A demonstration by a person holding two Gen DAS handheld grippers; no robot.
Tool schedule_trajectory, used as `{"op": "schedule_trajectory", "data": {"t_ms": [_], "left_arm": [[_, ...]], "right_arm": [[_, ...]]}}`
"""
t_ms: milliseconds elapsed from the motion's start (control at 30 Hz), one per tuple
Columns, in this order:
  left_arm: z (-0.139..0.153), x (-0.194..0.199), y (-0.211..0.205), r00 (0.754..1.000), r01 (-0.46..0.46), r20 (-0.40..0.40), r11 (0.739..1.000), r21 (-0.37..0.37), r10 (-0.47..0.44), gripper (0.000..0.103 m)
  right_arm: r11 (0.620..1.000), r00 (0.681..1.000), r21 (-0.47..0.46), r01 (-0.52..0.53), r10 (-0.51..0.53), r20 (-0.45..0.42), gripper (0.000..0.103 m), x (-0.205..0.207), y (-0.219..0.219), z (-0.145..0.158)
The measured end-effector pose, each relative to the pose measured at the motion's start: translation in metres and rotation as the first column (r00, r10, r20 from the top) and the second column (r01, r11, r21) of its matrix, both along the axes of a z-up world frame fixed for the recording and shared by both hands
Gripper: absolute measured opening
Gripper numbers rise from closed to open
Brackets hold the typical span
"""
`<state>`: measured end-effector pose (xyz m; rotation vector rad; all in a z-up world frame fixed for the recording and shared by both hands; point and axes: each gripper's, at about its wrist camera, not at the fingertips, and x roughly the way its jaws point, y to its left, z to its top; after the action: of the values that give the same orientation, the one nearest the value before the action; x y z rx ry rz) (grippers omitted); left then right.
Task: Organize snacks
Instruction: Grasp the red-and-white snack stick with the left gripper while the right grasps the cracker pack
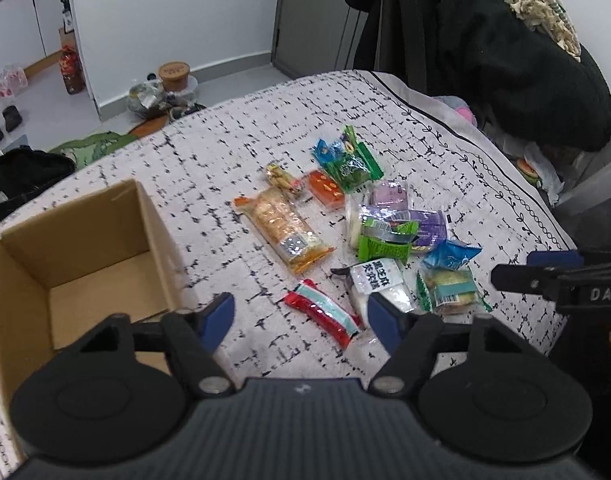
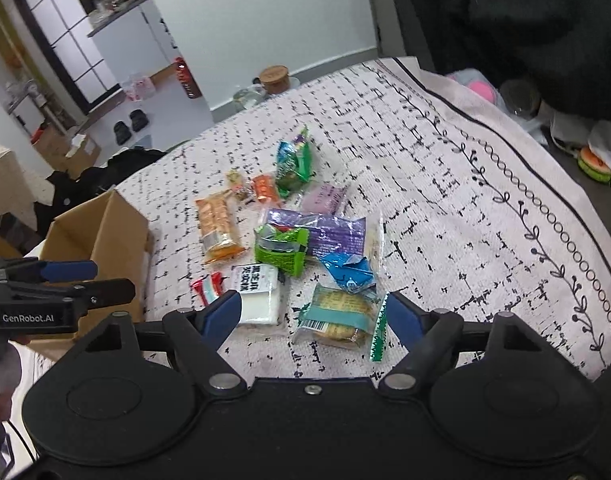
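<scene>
I am at the first pick of the sort: the cardboard box (image 1: 71, 264) stands empty on the bed (image 1: 209, 152), and all the snacks lie loose to the right of it. My left tool (image 1: 301, 314) is spread with nothing between its pads, lined up over the red-wrapped bar (image 1: 323, 314), the snack nearest the box. My right tool (image 2: 313, 312) is spread too, straddling the clear-wrapped biscuit pack (image 2: 339, 316), farthest from the box in the near row, but not pinching it. Next, I judge, each tool must come down and close on its own packet. Beside the box the bed is bare, room to carry across; the bed's edge is well beyond the pile.
</scene>
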<state>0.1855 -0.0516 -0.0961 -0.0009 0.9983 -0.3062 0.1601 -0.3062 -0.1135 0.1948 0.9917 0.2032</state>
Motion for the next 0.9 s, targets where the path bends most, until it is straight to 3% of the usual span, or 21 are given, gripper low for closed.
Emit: {"op": "schedule_trajectory", "data": {"t_ms": [467, 900], "left_arm": [[-0.056, 0.033, -0.028, 0.988, -0.064, -0.143, 0.998, -0.004, 0.063, 0.044], [-0.087, 0.053, -0.04, 0.971, -0.135, -0.193, 0.989, 0.054, 0.143, 0.042]], "right_arm": [[0.997, 0.994, -0.063, 0.049, -0.055, -0.09, 0.075, 0.03, 0.009, -0.042], [0.991, 0.987, -0.123, 0.061, -0.078, -0.141, 0.074, 0.039, 0.015, -0.069]]}}
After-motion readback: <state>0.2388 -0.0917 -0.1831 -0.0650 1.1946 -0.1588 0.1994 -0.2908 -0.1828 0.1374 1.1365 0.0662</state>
